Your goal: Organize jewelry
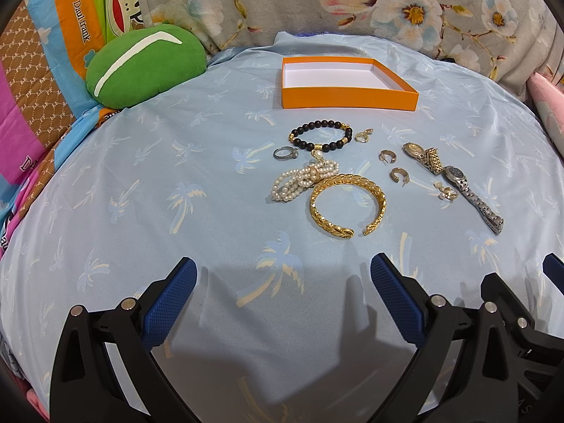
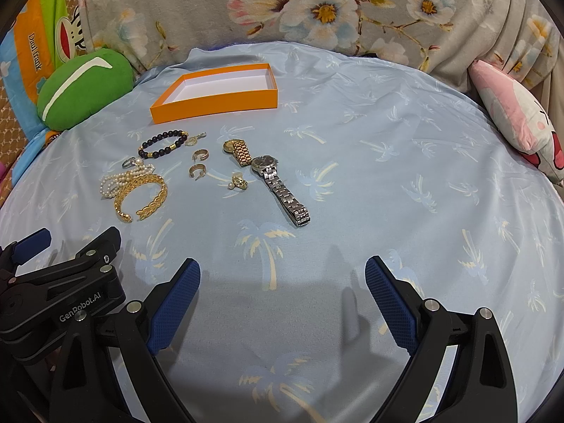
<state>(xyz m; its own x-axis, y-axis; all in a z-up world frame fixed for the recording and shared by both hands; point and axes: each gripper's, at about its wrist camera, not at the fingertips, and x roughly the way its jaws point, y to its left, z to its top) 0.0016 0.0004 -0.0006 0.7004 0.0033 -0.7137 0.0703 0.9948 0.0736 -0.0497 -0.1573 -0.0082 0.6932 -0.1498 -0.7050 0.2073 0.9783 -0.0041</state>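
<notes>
From the left wrist view, the left tongs [image 1: 283, 275] stand wide apart with nothing between them, low over a pale blue palm-print sheet [image 1: 158, 183]. Ahead lies the jewelry in a loose cluster: a gold cuff bracelet [image 1: 347, 204] nearest, its far edge touching a bundled pearl strand [image 1: 299, 180]. Beyond these sit a black bead bracelet [image 1: 320, 135] and a silver ring [image 1: 285, 152] just beside it. To the right are gold hoop earrings [image 1: 387, 156], a gold watch [image 1: 423, 155] and a silver watch [image 1: 470, 194], which meet end to end. A pearl earring [image 1: 445, 190] lies close to the silver watch band. Farther back, an open orange box [image 1: 349, 100] with a white inside holds nothing. A green cushion [image 1: 144, 65] rests at the left, against printed fabric; a floral blanket [image 1: 352, 3] runs behind.

From the right wrist view, the right tongs [image 2: 282, 275] also gape wide and grip nothing. The cluster lies ahead to the left, with the orange box [image 2: 215, 104] behind it. The left tongs [image 2: 63, 268] show at the lower left, just short of the gold cuff bracelet [image 2: 141, 194]. The silver watch [image 2: 278, 183] lies nearest the middle. A pink pillow [image 2: 518, 120] sits at the right edge.
</notes>
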